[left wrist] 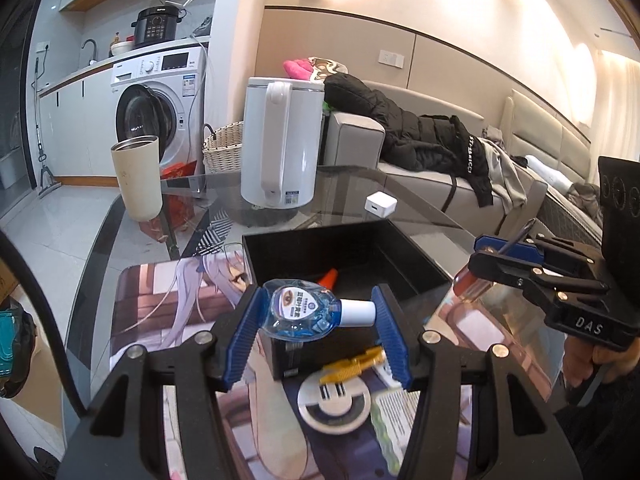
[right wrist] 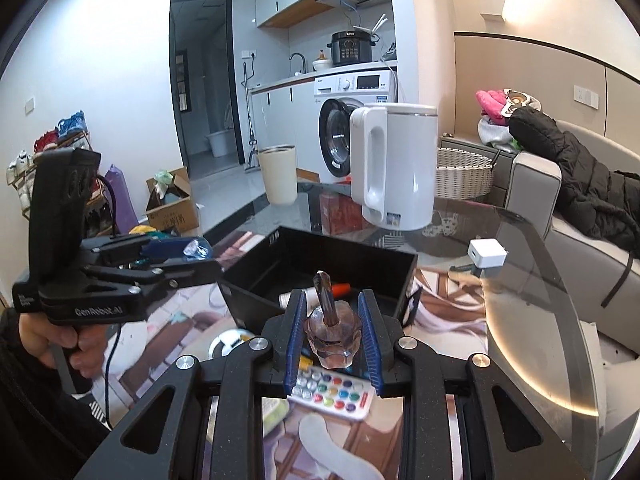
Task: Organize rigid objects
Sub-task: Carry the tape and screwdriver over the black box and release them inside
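Black open-topped box point(left wrist: 404, 258) sits mid-frame in the left wrist view, on the glass table point(left wrist: 424, 208) beyond the printed anime mat point(left wrist: 168, 300); an orange-tipped item point(left wrist: 329, 278) lies inside it already. Left of frame centre, the left gripper point(left wrist: 318, 316) holds a clear blue teardrop-shaped eye-drop bottle with a white cap point(left wrist: 304, 314). Jaws roughly half open, blue ribbed pads point(left wrist: 244, 332) pinching the bottle end to end, body against the left pad, cap against the right. Bottle hangs just short of the box's near wall, above a small dark carton point(left wrist: 286, 354), yellow plastic clip point(left wrist: 354, 362) and round white disc point(left wrist: 334, 404). Risk, as I judge it: the hold is along the long axis on a smooth curved body and a round cap, so the bottle could pivot or squirt out if tilted, landing on the clutter instead of in the box. A low carry could also knock the near wall. Further right, the right gripper point(right wrist: 332, 342) is closed narrow on a clear pinkish faceted handle with a dark twisted shaft point(right wrist: 330, 332), shaft pointing up toward the box point(right wrist: 360, 258). Risk here: both loads head for one opening, so the two grippers may collide. The shaft could catch the rim, and a slippery faceted handle may twist in the pads. Below it lies a white remote with coloured buttons point(right wrist: 332, 394).
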`<state>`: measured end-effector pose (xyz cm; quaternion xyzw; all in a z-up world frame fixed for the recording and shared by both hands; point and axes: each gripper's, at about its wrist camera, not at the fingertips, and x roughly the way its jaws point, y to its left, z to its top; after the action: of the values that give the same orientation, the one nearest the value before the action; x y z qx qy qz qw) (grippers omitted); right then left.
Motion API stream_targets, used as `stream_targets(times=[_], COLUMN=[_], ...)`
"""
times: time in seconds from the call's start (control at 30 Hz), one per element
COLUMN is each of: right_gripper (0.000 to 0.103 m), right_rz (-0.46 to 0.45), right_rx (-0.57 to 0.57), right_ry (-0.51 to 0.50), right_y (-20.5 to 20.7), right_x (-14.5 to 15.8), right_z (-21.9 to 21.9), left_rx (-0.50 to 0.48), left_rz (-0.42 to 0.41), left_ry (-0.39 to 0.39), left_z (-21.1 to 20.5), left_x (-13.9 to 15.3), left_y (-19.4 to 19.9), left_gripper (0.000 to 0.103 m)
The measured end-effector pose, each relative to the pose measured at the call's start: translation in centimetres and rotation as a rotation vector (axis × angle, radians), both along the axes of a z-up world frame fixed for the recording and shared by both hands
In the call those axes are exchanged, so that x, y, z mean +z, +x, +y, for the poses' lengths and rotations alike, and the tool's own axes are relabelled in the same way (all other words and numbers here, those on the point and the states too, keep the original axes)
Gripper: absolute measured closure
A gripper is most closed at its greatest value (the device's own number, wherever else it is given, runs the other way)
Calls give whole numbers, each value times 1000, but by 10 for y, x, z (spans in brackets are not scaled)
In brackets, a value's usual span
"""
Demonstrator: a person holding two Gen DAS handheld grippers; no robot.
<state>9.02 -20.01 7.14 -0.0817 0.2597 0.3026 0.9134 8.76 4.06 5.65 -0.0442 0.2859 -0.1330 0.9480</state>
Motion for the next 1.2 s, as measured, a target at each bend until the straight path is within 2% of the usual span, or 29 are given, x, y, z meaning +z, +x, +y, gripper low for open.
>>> stream_targets(times=[0.2, 0.47, 0.87, 1.2], right_gripper=[76, 76, 76, 76], right_rz=[-3, 2, 76, 119], right_rx=[2, 4, 1, -5], right_ry=[29, 36, 24, -15], right_y=[15, 33, 71, 96], right_x=[4, 3, -19, -36], right_z=[6, 13, 21, 30], left_rx=[11, 10, -17, -42], left_rz=[-8, -10, 27, 60], left_ry=[-32, -16, 50, 97], left_z=[0, -4, -20, -28], left_x=[3, -1, -17, -32], left_y=[18, 40, 72, 85], left_gripper=[48, 48, 48, 48])
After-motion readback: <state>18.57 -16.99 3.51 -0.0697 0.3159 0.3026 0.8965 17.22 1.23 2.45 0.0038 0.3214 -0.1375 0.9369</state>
